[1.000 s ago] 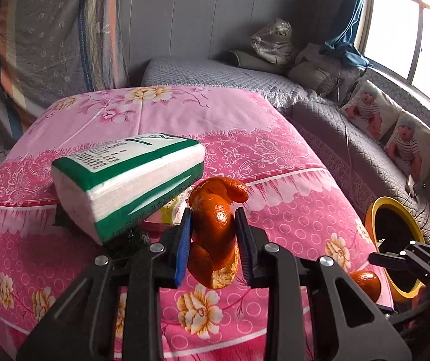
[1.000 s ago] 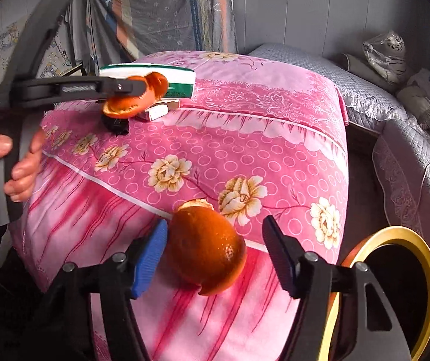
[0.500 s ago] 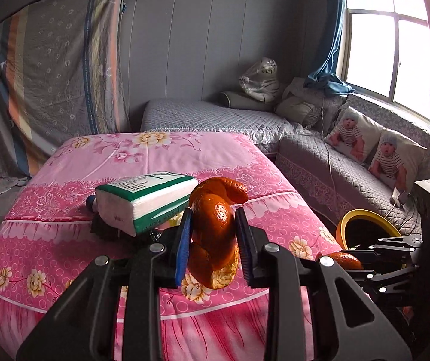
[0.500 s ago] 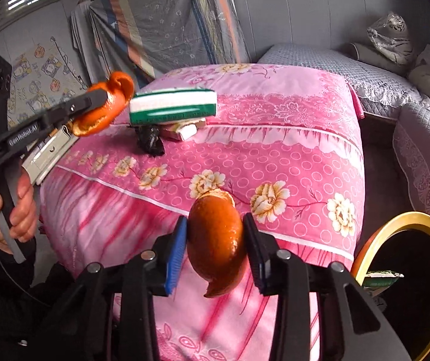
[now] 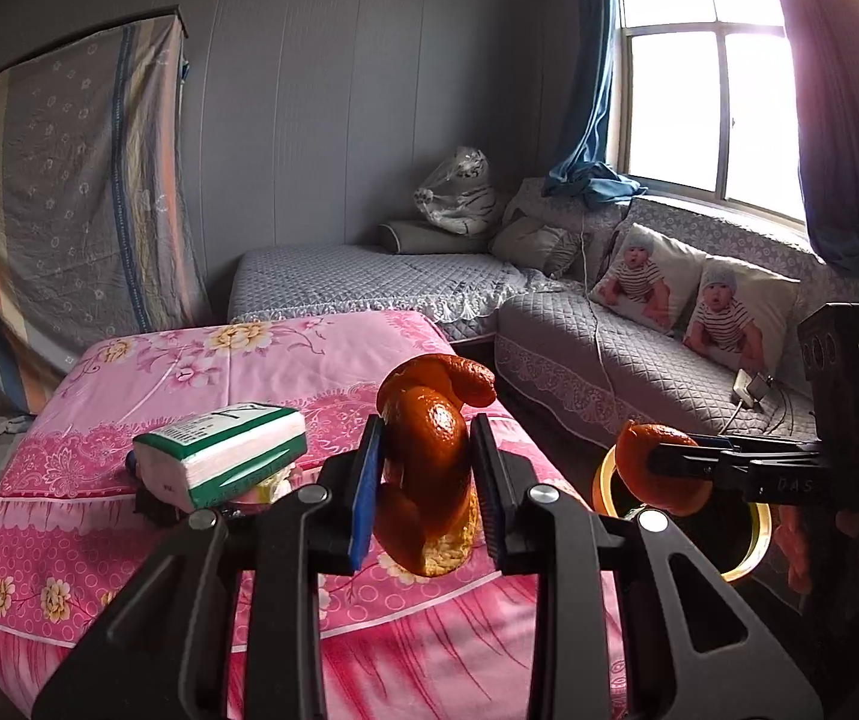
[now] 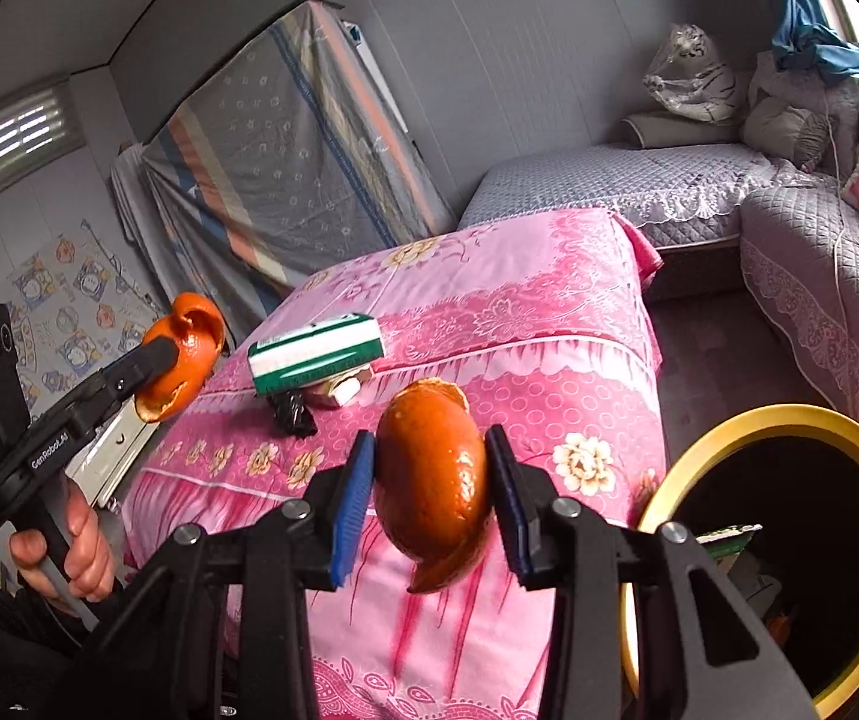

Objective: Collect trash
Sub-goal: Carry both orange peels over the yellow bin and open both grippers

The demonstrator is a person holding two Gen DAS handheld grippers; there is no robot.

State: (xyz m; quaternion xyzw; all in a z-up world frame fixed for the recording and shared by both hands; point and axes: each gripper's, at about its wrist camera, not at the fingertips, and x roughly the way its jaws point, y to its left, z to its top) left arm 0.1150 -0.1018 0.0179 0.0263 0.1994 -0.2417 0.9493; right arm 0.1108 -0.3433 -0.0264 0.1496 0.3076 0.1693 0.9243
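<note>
My left gripper (image 5: pixel 426 483) is shut on a curled orange peel (image 5: pixel 429 468) and holds it in the air above the near end of the pink table. It also shows in the right wrist view (image 6: pixel 180 357), at left. My right gripper (image 6: pixel 432 486) is shut on another orange peel (image 6: pixel 432 480), held in the air just left of the yellow-rimmed trash bin (image 6: pixel 783 420). In the left wrist view the right gripper (image 5: pixel 657 465) holds its peel (image 5: pixel 645 468) over the bin's rim (image 5: pixel 756 540). Some trash lies inside the bin.
A green and white tissue pack (image 6: pixel 315 354) lies on the pink floral tablecloth (image 6: pixel 519 300), with a black object (image 6: pixel 291 414) and a small box beside it. Grey quilted sofas (image 5: pixel 639 354) stand behind and to the right. A window is at right.
Both grippers have risen and drawn back from the table. The right gripper, open around its peel a second ago, has shut on it and lifted it toward the bin.
</note>
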